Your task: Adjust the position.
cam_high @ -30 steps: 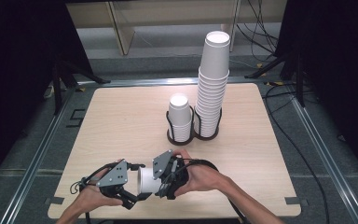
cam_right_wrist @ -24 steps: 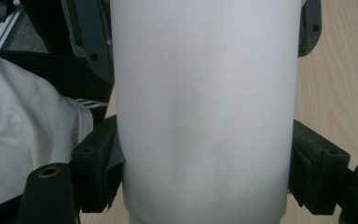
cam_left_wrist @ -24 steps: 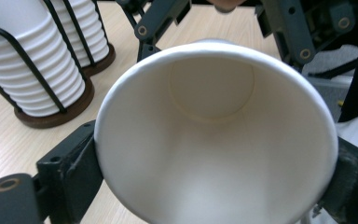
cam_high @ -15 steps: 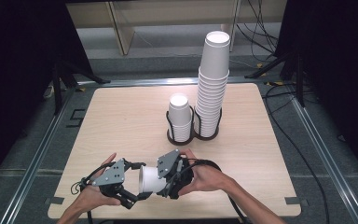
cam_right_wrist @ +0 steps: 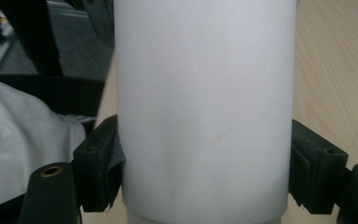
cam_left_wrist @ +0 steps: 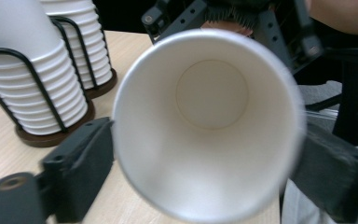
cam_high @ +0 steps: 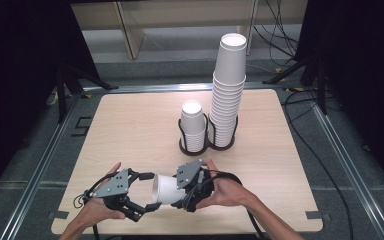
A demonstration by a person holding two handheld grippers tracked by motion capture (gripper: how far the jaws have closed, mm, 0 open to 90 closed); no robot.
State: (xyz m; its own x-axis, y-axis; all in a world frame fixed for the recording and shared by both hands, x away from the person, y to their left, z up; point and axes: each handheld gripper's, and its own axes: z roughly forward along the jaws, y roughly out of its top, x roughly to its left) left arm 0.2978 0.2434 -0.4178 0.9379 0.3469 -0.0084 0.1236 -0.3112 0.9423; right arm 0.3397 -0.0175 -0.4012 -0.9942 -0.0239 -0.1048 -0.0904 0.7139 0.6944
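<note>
A white paper cup (cam_high: 164,189) lies on its side above the table's near edge, held between both grippers. My right gripper (cam_high: 181,192) is shut on the cup's (cam_right_wrist: 204,107) body, its pads (cam_right_wrist: 96,169) pressing on both sides. My left gripper (cam_high: 148,191) faces the cup's open mouth (cam_left_wrist: 209,93). Its jaws have just been closing, and its pads (cam_left_wrist: 85,164) now lie against the rim on either side. A person's hands hold both grippers.
At the table's middle stands a black wire holder (cam_high: 207,146) with a short stack of cups (cam_high: 192,125) and a tall stack (cam_high: 227,85). The same stacks (cam_left_wrist: 32,79) show in the left gripper view. The wooden table (cam_high: 130,130) has metal rails around it.
The left gripper's jaws have drawn in around the cup's mouth. Both hands have stayed almost where they were, with the cup still between them.
</note>
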